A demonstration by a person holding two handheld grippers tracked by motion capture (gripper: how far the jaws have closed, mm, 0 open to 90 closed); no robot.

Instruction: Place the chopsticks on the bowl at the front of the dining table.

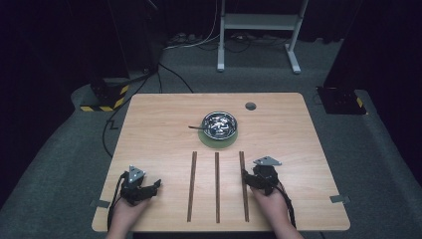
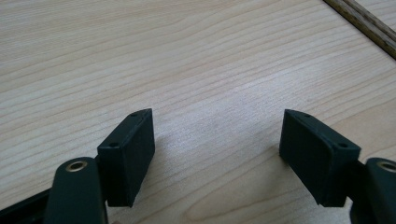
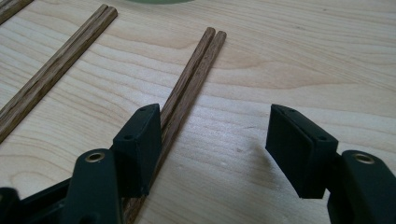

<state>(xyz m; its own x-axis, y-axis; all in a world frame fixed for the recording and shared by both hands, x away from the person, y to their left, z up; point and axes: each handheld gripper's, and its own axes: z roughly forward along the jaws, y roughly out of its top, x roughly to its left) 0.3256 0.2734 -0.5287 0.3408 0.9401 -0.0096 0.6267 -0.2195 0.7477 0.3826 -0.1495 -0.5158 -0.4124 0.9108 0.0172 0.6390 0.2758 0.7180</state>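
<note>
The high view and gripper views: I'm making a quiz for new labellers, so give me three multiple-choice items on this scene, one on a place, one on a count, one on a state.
1. Where is the bowl?
A. on a green mat beyond the chopsticks
B. at the table's near left corner
C. on the floor

2. How many chopstick pairs lie on the table?
A. one
B. three
C. five

3. What state is the right gripper in?
A. shut on a chopstick pair
B. open, one jaw beside the right pair
C. shut on nothing

Answers:
1. A: the bowl sits on the mat past the far ends of the pairs.
2. B: a left pair, a middle pair and a right pair lie parallel.
3. B: its jaws stand wide apart, the pair running alongside one of them.
</note>
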